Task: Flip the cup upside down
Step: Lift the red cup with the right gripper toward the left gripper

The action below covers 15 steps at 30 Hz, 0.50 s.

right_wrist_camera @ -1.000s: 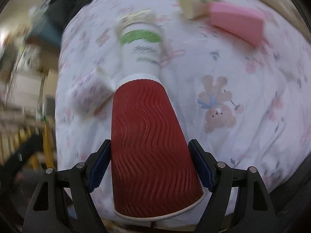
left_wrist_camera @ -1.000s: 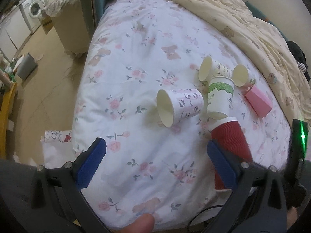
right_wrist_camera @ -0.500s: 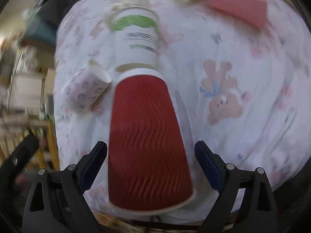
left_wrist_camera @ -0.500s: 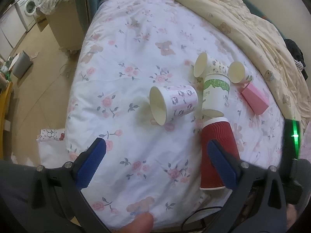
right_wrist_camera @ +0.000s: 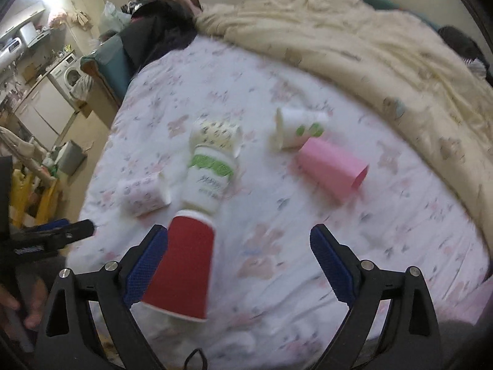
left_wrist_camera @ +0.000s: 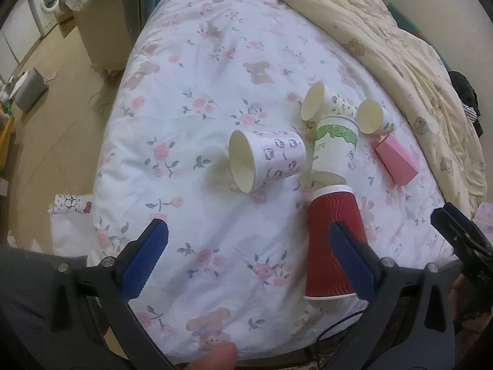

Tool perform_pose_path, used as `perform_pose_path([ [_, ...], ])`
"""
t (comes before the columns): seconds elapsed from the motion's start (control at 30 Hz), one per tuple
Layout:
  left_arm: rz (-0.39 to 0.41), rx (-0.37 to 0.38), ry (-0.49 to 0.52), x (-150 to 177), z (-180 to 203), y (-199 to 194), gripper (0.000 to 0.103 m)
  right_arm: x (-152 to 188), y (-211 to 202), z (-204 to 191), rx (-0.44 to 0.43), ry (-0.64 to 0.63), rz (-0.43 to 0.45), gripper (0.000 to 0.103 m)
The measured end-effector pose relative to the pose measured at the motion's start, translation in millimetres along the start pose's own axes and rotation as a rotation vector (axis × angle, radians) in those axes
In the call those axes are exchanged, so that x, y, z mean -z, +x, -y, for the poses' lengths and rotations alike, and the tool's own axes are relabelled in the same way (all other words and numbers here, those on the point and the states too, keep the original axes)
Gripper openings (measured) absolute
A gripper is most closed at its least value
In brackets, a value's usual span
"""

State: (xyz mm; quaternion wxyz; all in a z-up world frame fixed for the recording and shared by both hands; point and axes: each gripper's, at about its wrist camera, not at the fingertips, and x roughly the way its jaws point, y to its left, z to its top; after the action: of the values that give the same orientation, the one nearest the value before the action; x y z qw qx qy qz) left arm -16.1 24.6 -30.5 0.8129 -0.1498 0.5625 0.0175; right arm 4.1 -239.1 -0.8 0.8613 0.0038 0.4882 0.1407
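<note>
From the left wrist view, the left gripper (left_wrist_camera: 246,259) hovers above the floral bedspread (left_wrist_camera: 191,71) with its 2 blue-padded fingers (left_wrist_camera: 144,256) spread wide and nothing between them. The red cup (left_wrist_camera: 331,240) stands upside down on the bedspread, wide rim down and narrow base up, just behind the gripper's right-hand finger, which covers part of the cup's lower wall; whether they touch cannot be told. Ahead of the gripper and slightly to its right, a pink-patterned cup (left_wrist_camera: 268,160) lies on its side with its mouth toward the left. Just beyond the red cup stands a green-banded cup (left_wrist_camera: 334,148), also mouth down, and farther ahead lie 2 more paper cups, a cream cup (left_wrist_camera: 323,104) and a small cup (left_wrist_camera: 372,117), both on their sides. A pink cup (left_wrist_camera: 397,163) lies to the right of those. At the far right edge the tip of the right gripper (left_wrist_camera: 456,231) shows. From the right wrist view, which is somewhat blurred, the right gripper (right_wrist_camera: 240,262) is spread open and empty. The red cup (right_wrist_camera: 185,265) stands inverted beside the gripper's left-hand finger, inside the opening but well apart from the right-hand finger. Ahead lie the green-banded cup (right_wrist_camera: 209,182), the pink-patterned cup (right_wrist_camera: 143,195) and the pink cup (right_wrist_camera: 332,169). A cream duvet (right_wrist_camera: 369,49) is bunched far ahead.
</note>
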Motion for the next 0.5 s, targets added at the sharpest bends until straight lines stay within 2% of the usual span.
perform_pose_path([
  [0.1,0.029,-0.016,0.023,1.1,4.1,-3.2,0.102,2.7,1.1,13.0,-0.049,0.078,0.01,0.096],
  [0.2,0.032,-0.008,0.047,1.8,8.4,-2.3,0.102,-0.9,0.1,14.1,-0.004,0.083,0.037,0.096],
  [0.3,0.016,-0.022,0.061,3.1,12.5,1.8,0.102,-3.0,-0.1,12.6,-0.002,0.089,0.055,0.096],
  [0.43,-0.052,-0.062,0.075,3.0,18.6,8.4,0.102,-2.9,-4.7,20.8,0.079,0.118,0.079,0.096],
  [0.5,-0.126,-0.058,0.079,-4.2,28.2,15.8,0.102,-2.7,-7.6,34.0,0.102,0.187,0.09,0.096],
])
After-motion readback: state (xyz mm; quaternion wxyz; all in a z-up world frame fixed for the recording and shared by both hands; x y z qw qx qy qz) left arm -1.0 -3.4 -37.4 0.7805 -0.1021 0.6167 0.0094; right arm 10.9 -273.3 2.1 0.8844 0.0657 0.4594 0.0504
